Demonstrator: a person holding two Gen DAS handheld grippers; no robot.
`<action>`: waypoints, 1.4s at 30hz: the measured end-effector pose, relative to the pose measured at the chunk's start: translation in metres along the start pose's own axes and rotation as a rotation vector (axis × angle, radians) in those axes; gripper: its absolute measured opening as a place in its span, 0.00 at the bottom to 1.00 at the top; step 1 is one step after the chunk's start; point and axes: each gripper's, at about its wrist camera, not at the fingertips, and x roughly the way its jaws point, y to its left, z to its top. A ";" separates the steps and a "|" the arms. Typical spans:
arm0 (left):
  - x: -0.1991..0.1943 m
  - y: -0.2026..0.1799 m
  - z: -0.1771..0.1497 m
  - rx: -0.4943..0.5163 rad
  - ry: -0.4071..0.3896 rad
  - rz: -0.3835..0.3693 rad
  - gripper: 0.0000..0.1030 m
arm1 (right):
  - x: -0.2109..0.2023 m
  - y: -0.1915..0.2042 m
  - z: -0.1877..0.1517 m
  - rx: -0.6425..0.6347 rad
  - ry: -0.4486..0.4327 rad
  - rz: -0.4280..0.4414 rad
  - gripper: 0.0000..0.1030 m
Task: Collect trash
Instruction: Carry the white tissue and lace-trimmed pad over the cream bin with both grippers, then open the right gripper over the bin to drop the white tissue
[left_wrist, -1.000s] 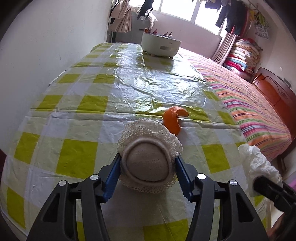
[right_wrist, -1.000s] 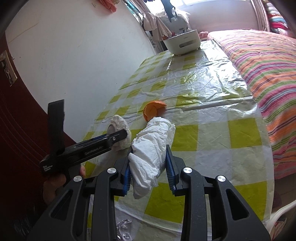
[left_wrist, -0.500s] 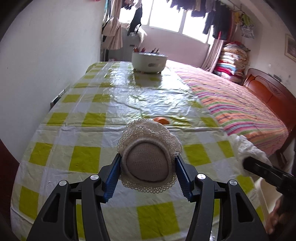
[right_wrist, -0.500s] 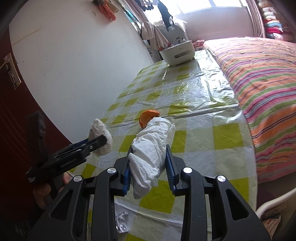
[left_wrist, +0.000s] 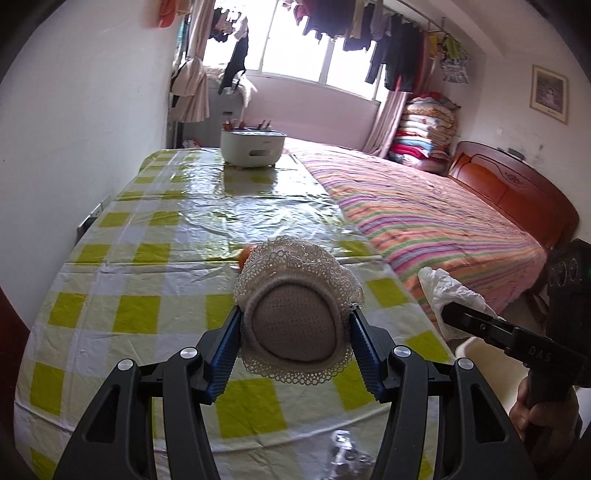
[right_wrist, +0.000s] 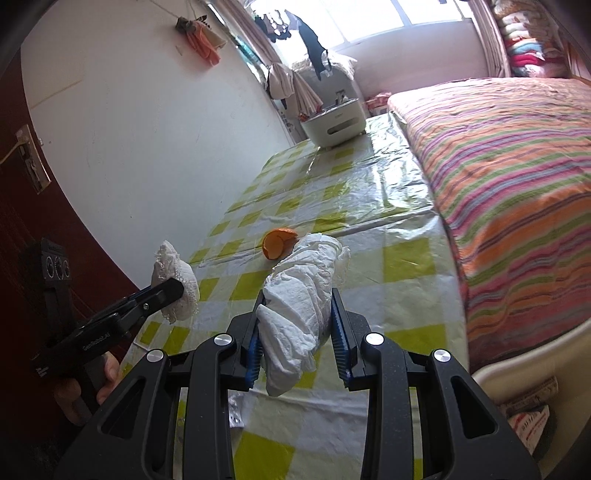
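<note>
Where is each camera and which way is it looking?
Left wrist: on the left gripper, looking along its jaws, shut on a lace pad, down the table to the window; a hand with the right gripper shows at right.
Right wrist: on the right gripper, jaws shut on a tissue, facing the same way; a hand with the left gripper shows at left.
Both share the orange peel, white pot and bed.
</note>
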 end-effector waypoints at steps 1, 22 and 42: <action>0.000 -0.003 0.000 0.001 0.000 -0.009 0.53 | -0.004 -0.003 -0.002 0.007 -0.007 -0.002 0.30; 0.000 -0.087 -0.017 0.131 0.006 -0.141 0.53 | -0.100 -0.058 -0.051 0.136 -0.163 -0.107 0.30; 0.007 -0.173 -0.034 0.240 0.049 -0.269 0.53 | -0.148 -0.117 -0.071 0.243 -0.292 -0.361 0.46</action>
